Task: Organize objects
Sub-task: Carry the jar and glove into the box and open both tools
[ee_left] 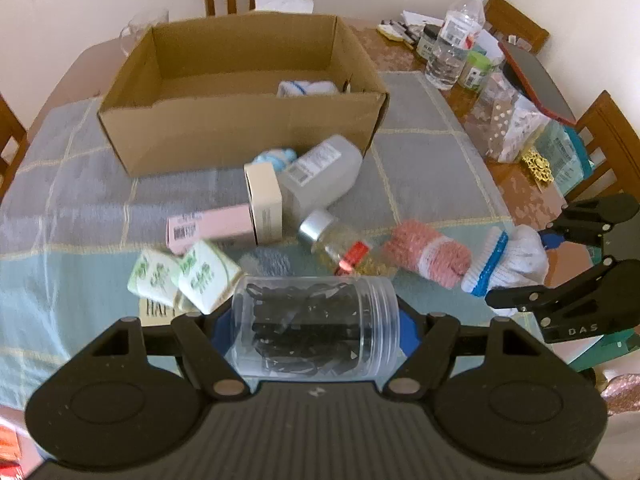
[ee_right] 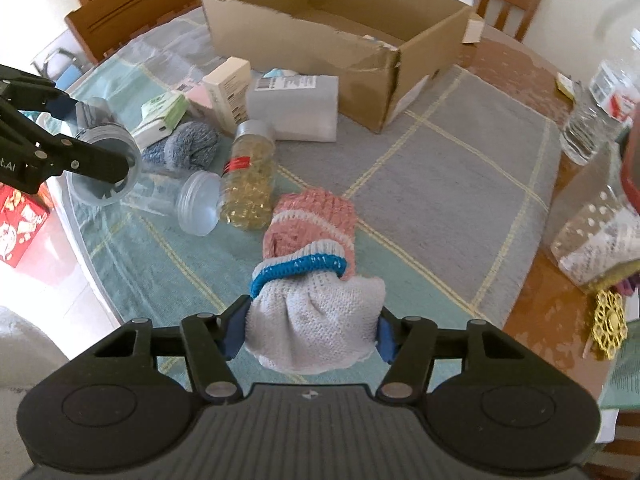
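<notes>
Left gripper (ee_left: pixel 316 334): angled steeply down over the table, both blue pads pressed on a clear plastic jar (ee_left: pixel 316 328) lying crosswise between them; the jar holds dark pieces and is off the cloth.
Left gripper seen from the right wrist: at far left, black fingers (ee_right: pixel 92 162) across the jar's open-looking round end.
Right gripper (ee_right: pixel 312 330): also pitched steeply down, jaws closed narrow on a white knitted glove bundle with a blue cuff (ee_right: pixel 316 320); fabric bulges between the blue pads, cuff end pointing away from the tool.
Right gripper seen from the left wrist: at far right, level with the left one's fingertips, bundle clamped in its tips.
Ahead of right gripper: pink knitted bundle (ee_right: pixel 312 220) on the cloth, just beyond the held glove and partly covered by it in this view.
Ahead and left of it: bottle of yellow capsules (ee_right: pixel 248 172) on its side, beside a second clear jar (ee_right: pixel 192 204).
Further ahead: pale rectangular bottle (ee_left: pixel 320 176), cream carton (ee_left: pixel 264 202), pink carton (ee_left: pixel 212 230), green-printed packets (ee_left: pixel 180 276).
Beyond both tools: open cardboard box (ee_left: pixel 240 128) on the checked tablecloth (ee_right: pixel 440 184); a white item lies inside.
Right of left gripper, far: water bottle (ee_left: pixel 454 40) among table-edge clutter.
</notes>
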Available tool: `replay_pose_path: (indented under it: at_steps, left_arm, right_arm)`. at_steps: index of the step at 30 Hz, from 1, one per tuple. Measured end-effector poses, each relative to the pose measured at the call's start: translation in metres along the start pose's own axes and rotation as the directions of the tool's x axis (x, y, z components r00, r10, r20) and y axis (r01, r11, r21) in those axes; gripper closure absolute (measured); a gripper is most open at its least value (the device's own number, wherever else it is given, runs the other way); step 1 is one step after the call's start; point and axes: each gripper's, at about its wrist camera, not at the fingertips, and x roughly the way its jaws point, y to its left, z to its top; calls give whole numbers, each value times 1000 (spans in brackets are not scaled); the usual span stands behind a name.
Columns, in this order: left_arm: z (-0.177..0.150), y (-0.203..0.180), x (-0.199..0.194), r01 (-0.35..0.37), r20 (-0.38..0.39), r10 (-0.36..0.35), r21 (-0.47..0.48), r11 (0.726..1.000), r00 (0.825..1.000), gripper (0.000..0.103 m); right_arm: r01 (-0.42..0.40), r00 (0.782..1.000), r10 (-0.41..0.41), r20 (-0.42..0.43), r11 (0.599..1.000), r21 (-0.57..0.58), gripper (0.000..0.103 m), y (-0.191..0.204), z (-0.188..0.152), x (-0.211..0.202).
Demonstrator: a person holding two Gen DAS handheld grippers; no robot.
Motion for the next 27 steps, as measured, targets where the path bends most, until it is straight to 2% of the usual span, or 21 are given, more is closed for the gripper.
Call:
replay_pose_path:
  at_steps: [7, 11, 21, 27]
  left_arm:
    - [30, 12, -1, -1, 19, 1, 18, 1000, 1000, 28]
    - [53, 25, -2, -30, 52, 28, 36, 999, 998, 28]
    - [127, 64, 7, -77, 127, 68, 66, 995, 990, 28]
    - [171, 91, 31, -105, 144, 94, 69, 992, 985, 28]
  right_arm:
    - [7, 997, -8, 74, 1000, 18, 37, -2, 26, -18]
    - [18, 992, -19, 122, 1000, 7, 37, -1, 49, -26]
    - [54, 964, -53, 262, 999, 5, 37, -2, 132, -38]
    - [62, 951, -67, 302, 998, 26, 37, -1, 186, -22]
